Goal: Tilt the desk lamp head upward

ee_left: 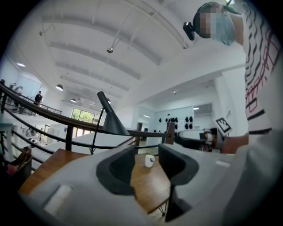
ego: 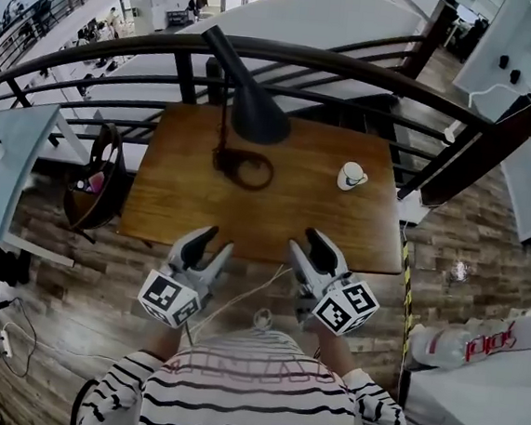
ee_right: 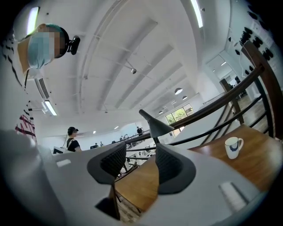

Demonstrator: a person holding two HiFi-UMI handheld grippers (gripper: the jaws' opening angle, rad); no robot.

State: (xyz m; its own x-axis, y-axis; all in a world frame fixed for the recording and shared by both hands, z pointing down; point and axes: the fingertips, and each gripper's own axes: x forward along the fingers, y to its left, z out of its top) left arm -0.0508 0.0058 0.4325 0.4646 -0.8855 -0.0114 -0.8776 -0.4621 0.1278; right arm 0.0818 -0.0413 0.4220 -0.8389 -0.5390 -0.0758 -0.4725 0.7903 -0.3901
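A black desk lamp stands at the far middle of the wooden table. Its cone head points down over its ring base. The head also shows in the left gripper view and the right gripper view. My left gripper hovers over the table's near edge, open, nothing between its jaws. My right gripper is beside it, also open and empty. Both are well short of the lamp.
A white mug sits right of the lamp on the table. A dark curved railing runs behind the table. A chair stands off the left edge. A cable hangs by the near edge.
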